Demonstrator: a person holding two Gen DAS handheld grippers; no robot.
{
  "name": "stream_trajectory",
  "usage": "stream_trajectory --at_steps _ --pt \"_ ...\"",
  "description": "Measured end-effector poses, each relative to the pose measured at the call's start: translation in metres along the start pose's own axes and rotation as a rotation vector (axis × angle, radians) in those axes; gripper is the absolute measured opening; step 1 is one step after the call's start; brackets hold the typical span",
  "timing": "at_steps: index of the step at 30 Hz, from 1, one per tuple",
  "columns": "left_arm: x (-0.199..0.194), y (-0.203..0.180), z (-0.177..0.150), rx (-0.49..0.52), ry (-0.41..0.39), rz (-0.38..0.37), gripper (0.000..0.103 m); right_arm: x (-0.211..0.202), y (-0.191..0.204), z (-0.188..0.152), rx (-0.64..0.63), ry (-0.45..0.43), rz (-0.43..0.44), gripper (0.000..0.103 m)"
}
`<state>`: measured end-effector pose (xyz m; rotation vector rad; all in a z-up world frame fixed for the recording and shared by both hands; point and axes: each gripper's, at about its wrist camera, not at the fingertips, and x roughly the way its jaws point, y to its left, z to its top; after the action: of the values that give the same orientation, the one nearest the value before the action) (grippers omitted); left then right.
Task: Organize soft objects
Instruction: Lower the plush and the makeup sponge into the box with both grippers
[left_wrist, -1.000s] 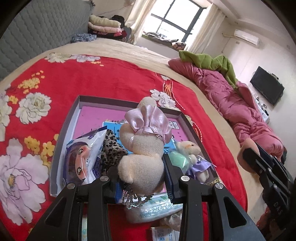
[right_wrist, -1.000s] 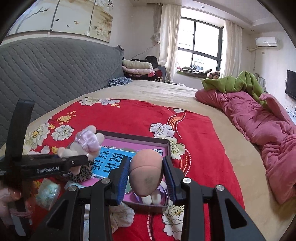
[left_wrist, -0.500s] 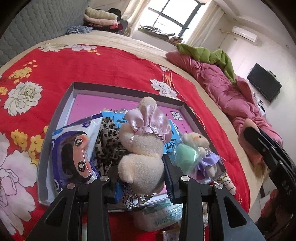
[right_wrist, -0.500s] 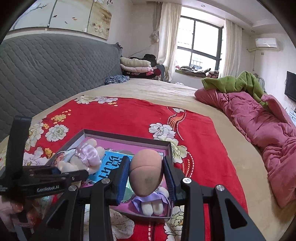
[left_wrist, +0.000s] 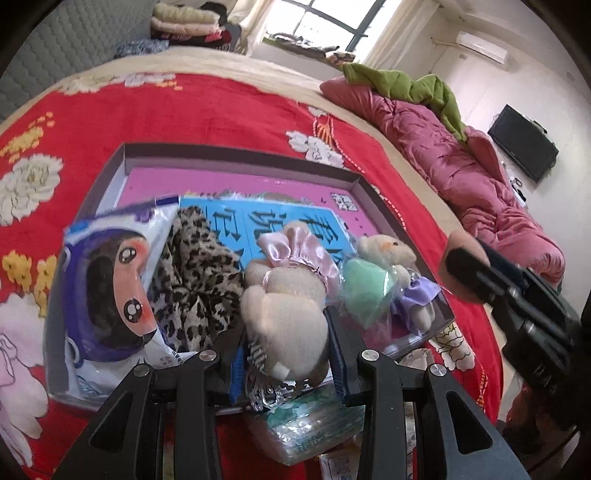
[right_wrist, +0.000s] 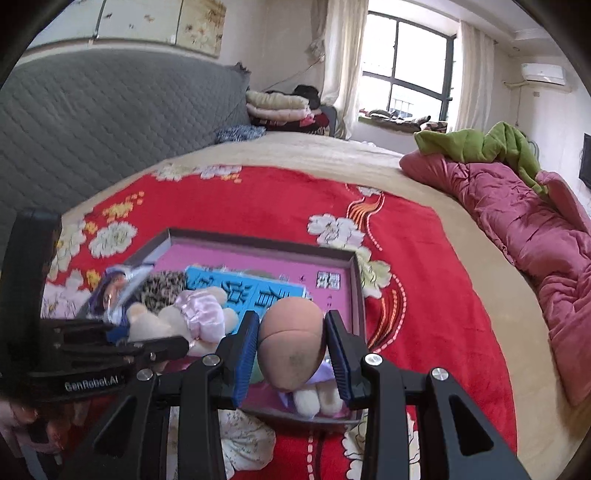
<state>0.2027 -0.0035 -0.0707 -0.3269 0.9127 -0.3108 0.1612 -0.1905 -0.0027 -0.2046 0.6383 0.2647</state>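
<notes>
Plush toys fill both hand-held grippers—left (left_wrist: 288, 354) clamps a cream bear (left_wrist: 286, 314), right (right_wrist: 291, 354) probably a peach doll (right_wrist: 291, 350)—above the crowded box (left_wrist: 236, 157).

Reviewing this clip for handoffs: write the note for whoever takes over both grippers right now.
Left gripper: jaws shut on the cream plush with pink bow, held low over the near edge of the shallow box.
Right gripper: jaws shut on a peach plush, above the box's near right corner.
Already in the box: leopard-print cloth, cartoon-face packet, bagged small bear with green heart.
Left: release both toys into the box. Wrapped items lie on the red blanket outside it.
</notes>
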Motion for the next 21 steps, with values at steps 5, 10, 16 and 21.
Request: stream_trajectory --at_steps 5,10,16,21 --pt "0.000 -0.001 0.000 0.004 0.004 0.007 0.038 0.007 0.005 -0.009 -0.019 0.032 0.002 0.037" --pt "0.000 -0.001 0.000 0.005 0.006 0.007 0.038 0.013 0.003 -0.014 -0.009 0.064 -0.001 0.037" --pt "0.000 -0.001 0.001 0.008 0.008 0.010 0.038 0.015 0.000 -0.016 0.003 0.069 0.002 0.037" --pt "0.001 0.000 0.001 0.015 0.009 0.017 0.038 0.021 -0.001 -0.016 0.024 0.082 0.022 0.037"
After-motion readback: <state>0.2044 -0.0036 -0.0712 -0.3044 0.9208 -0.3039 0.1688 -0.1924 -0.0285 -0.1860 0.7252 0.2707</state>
